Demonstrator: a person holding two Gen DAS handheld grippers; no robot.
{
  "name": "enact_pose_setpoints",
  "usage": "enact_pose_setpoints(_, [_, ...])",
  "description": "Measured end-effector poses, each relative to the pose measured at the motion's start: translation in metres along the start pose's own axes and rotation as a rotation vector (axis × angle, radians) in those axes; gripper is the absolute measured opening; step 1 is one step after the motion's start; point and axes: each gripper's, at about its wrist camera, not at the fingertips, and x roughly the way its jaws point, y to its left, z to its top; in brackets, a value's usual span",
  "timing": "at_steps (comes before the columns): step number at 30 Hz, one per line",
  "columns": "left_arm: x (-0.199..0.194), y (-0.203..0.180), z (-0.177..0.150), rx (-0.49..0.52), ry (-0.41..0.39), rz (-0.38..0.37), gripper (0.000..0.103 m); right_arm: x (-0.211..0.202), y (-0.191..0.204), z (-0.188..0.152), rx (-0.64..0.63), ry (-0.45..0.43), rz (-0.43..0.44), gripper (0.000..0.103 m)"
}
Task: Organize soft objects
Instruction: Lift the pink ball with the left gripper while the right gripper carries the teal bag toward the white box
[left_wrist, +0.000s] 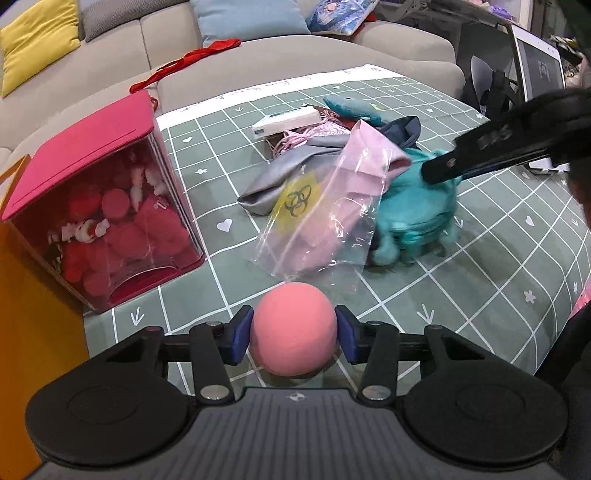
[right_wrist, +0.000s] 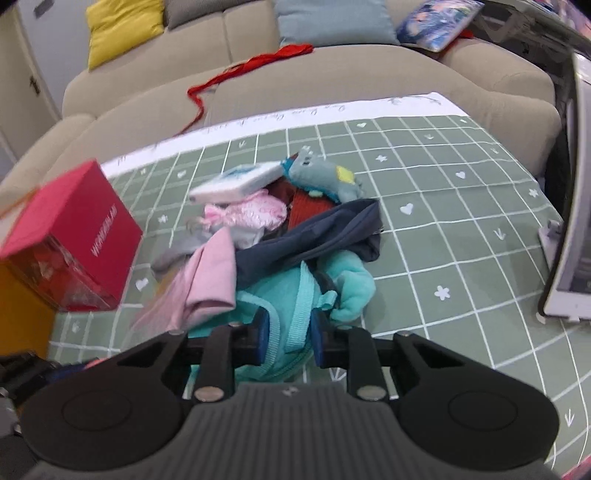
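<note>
My left gripper (left_wrist: 294, 332) is matte black: two round discs flank a ribbed grey centre plate with a small white emblem, silver rivets pin the angular linkage arms, and blue pads (left_wrist: 238, 334) line the fingers. My right gripper (right_wrist: 289, 339) matches it, with the same black discs, silver rivets and blue pads (right_wrist: 261, 338).

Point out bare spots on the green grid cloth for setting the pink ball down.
Free: the strip between the red box and the plastic bag, and the wide stretch right of the teal plush toward the white panel. Crowded: the centre pile of clothes, packet and plush.
</note>
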Motion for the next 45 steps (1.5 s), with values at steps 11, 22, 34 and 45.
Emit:
enact_pose_setpoints(11, [0.006, 0.005, -0.003, -0.027, 0.061, -0.035, 0.057, -0.057, -0.004, 0.008, 0.096, -0.116, -0.019, 0.02])
enact_pose_setpoints(22, [-0.002, 0.019, -0.006, -0.098, 0.02, -0.082, 0.052, -0.074, -0.001, 0.011, 0.059, -0.146, -0.12, 0.019])
enact_pose_setpoints(34, [-0.034, 0.018, 0.01, -0.1, -0.087, -0.099, 0.052, -0.119, 0.0, 0.013, 0.113, -0.261, -0.089, 0.019])
enact_pose_setpoints(45, [-0.058, 0.05, 0.037, -0.249, 0.003, -0.066, 0.052, -0.116, 0.03, 0.026, 0.113, -0.205, -0.085, 0.019])
